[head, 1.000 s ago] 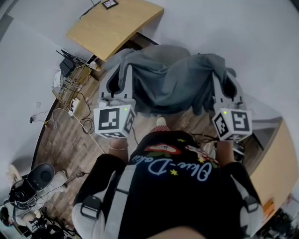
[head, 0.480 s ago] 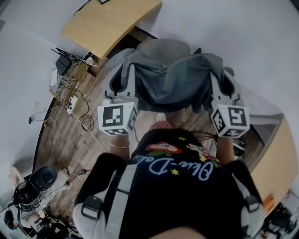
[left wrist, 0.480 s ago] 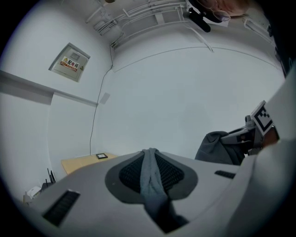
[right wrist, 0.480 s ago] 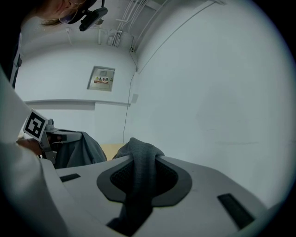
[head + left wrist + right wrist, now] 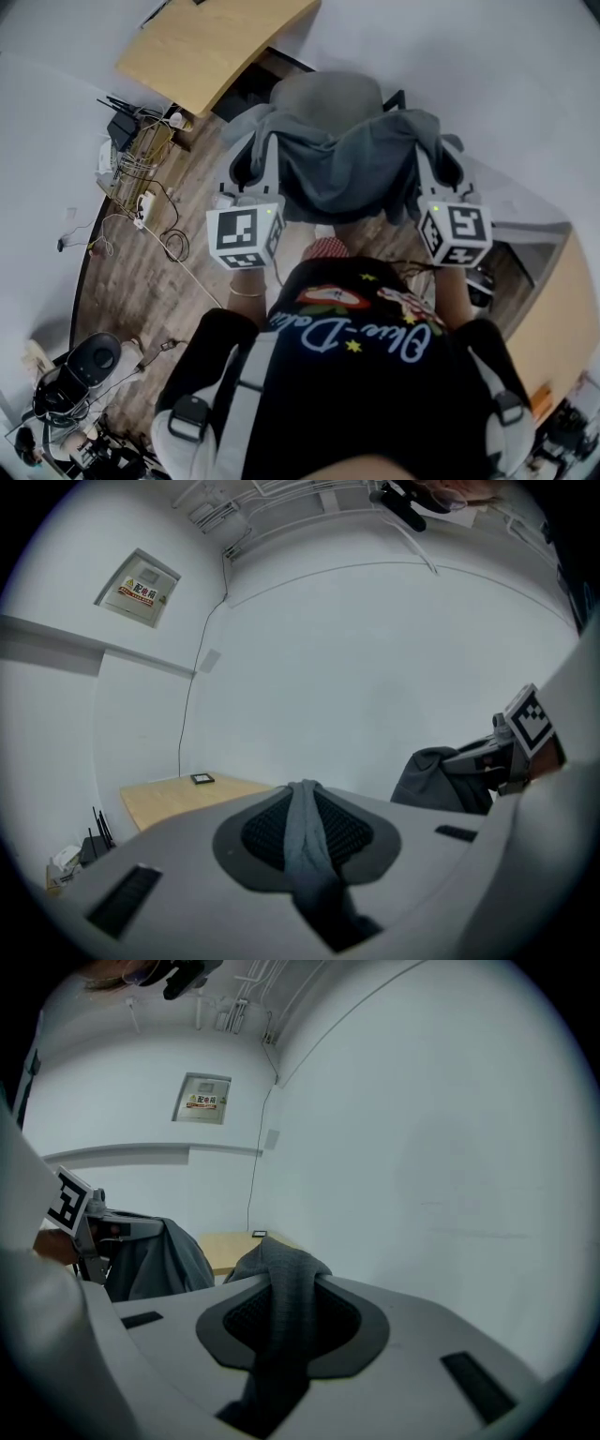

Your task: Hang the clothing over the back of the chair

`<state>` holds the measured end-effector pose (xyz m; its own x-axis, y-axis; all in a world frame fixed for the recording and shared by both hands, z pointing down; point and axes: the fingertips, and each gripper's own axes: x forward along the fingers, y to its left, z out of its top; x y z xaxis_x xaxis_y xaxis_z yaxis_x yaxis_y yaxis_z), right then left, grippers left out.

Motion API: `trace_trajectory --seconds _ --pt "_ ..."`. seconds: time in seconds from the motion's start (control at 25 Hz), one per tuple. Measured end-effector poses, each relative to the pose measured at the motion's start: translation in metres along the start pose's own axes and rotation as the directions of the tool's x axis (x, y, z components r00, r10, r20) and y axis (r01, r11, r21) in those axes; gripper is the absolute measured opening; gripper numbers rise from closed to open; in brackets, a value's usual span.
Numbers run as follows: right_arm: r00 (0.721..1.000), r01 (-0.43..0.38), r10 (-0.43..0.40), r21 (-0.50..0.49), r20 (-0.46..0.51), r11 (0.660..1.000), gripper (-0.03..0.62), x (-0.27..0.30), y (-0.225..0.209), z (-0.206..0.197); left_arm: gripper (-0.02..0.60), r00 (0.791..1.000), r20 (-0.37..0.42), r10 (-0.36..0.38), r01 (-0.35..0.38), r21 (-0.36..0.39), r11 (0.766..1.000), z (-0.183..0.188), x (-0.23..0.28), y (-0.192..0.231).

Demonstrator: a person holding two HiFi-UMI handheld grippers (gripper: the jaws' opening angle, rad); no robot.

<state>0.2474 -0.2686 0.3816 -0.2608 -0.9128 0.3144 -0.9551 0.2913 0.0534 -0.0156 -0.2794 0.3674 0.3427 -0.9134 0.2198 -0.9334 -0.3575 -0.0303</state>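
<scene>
Wooden floor (image 5: 141, 272) underfoot; holding grey clothing (image 5: 347, 159) spread over the chair (image 5: 323, 94), pinching a bunched edge tight in left gripper (image 5: 247, 155) and right gripper (image 5: 433, 159) alike. Probably risking an off-centre drape, letting one heavier side drag everything floorward.

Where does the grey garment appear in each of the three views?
Head view: the grey garment is in the upper middle, stretched between the left gripper and the right gripper.
Left gripper view: bottom centre, pinched in the jaws; more at the right edge.
Right gripper view: bottom centre, pinched in the jaws; more at the left.
Shared landmark: the wooden desk.
</scene>
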Motion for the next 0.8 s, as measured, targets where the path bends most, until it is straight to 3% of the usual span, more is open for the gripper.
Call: trace_trajectory --seconds 0.8 --pt "0.991 0.040 -0.044 -0.032 -0.127 0.999 0.072 0.024 -0.009 -0.047 0.060 0.996 -0.081 -0.035 0.036 0.006 0.999 -0.046 0.022 -0.009"
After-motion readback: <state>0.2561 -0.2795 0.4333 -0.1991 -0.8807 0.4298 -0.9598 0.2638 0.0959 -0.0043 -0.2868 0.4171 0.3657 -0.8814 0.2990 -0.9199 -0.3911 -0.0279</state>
